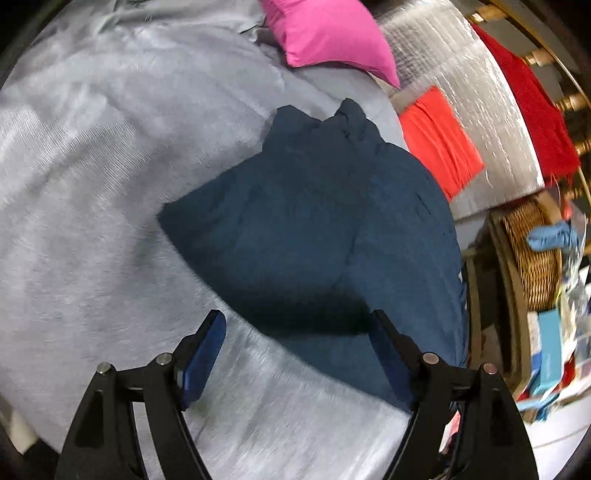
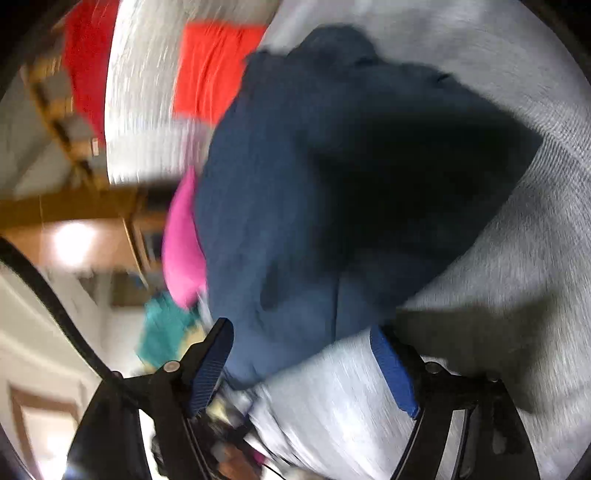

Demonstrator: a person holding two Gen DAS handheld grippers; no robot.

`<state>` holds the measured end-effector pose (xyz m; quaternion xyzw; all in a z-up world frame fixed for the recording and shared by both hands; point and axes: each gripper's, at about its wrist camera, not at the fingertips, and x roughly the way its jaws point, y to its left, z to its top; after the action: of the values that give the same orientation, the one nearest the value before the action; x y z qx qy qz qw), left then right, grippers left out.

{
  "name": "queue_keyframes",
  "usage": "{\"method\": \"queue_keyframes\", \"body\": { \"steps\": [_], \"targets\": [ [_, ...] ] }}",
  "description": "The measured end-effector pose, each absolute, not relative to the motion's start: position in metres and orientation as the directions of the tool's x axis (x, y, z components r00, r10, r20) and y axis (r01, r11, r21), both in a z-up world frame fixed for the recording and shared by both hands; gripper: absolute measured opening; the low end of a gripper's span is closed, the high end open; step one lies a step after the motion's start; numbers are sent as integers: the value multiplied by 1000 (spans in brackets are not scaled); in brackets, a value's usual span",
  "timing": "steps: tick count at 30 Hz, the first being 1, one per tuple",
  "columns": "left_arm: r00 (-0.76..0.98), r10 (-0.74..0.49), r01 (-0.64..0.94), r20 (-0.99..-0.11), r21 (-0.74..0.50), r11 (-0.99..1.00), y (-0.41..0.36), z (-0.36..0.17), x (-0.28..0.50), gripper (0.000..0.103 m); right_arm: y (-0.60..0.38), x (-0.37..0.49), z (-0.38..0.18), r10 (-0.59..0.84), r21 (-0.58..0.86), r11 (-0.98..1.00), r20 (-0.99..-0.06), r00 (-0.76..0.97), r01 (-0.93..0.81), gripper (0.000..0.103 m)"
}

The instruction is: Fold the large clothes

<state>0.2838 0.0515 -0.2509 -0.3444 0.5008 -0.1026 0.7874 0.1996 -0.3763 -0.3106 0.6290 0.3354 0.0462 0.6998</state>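
Both wrist views downward — shared navy garment (image 1: pixel 314 221).

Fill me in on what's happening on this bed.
A person with a handheld gripper in each hand is folding a dark blue garment that lies bunched on the grey bedspread. Both the left gripper and the right gripper are open and hold nothing, with the garment just ahead of them. A pink pillow and an orange-red cushion lie beyond it.
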Motion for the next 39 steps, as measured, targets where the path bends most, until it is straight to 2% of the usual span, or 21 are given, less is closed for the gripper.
{"method": "queue_keyframes", "body": {
  "steps": [4,5,6,7,8,10,13,15,18,19,20,22,26,33,34,39],
  "targets": [
    [520,-520,-199,-678,-688,698,53,-257,297,79,-383,198,-310,385,924,177,-383,840,340,79],
    [532,-514,-200,-672,-690,695,55,-256,300,75,-383,199,-308,373,922,195,-385,844,334,71],
    [536,-510,-198,-672,-688,698,57,-256,303,62,-382,200,-305,353,913,229,-401,846,337,63],
    [539,-507,-191,-673,-684,704,57,-254,305,55,-382,201,-299,334,901,268,-418,845,340,48],
    [543,-509,-175,-668,-682,710,56,-252,306,51,-376,201,-288,312,886,325,-431,847,331,45],
    [559,-501,-141,-660,-671,728,53,-245,304,45,-368,199,-261,259,831,477,-444,858,287,44],
    [562,-469,-104,-682,-621,777,46,-244,305,45,-363,202,-253,227,772,566,-483,846,289,44],
    [512,-464,-140,-722,-604,785,44,-256,310,50,-368,208,-274,256,752,542,-573,779,375,44],
    [505,-460,-160,-730,-603,781,46,-254,308,53,-373,206,-278,298,781,499,-562,772,375,47],
    [502,-446,-157,-741,-585,796,45,-251,305,57,-372,203,-272,300,777,516,-558,774,361,51],
    [500,-432,-155,-750,-569,808,44,-247,300,58,-371,198,-269,305,777,522,-555,774,352,65],
    [508,-407,-145,-760,-541,829,40,-240,285,63,-367,189,-263,339,793,518,-534,774,320,74],
    [523,-424,-85,-739,-540,837,23,-230,261,68,-354,185,-264,443,829,492,-501,743,266,75],
    [570,-347,-19,-745,-434,901,-13,-223,253,68,-344,205,-285,525,907,335,-404,750,254,77],
    [582,-329,-4,-744,-407,913,-19,-221,253,68,-342,210,-285,527,912,322,-397,752,256,80],
    [615,-257,19,-746,-311,950,-37,-217,257,68,-336,227,-304,541,913,269,-406,736,306,80]
  ]
}}
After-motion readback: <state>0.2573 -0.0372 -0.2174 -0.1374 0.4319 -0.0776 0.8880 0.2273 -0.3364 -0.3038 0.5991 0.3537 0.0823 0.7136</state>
